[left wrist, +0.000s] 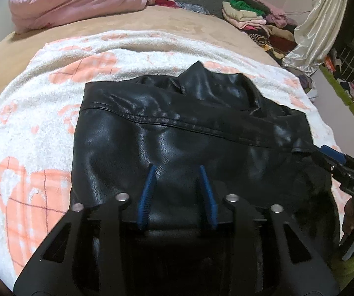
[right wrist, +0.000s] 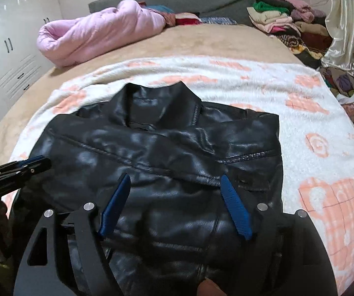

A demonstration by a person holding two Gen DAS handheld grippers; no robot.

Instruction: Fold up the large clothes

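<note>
My left gripper [left wrist: 177,170] hovers low over the jacket's [left wrist: 167,133] near panel, jaws part open, nothing pinched. My right gripper [right wrist: 174,180] is tilted down over the folded flap edge, jaws wide apart, empty. To do the next fold well, I judge each should bite a near hem corner, lift evenly and carry toward the collar [right wrist: 162,96]. Jacket lies on the blanket [right wrist: 312,128], mid-bed; clothes pile [right wrist: 283,22] far back.
</note>
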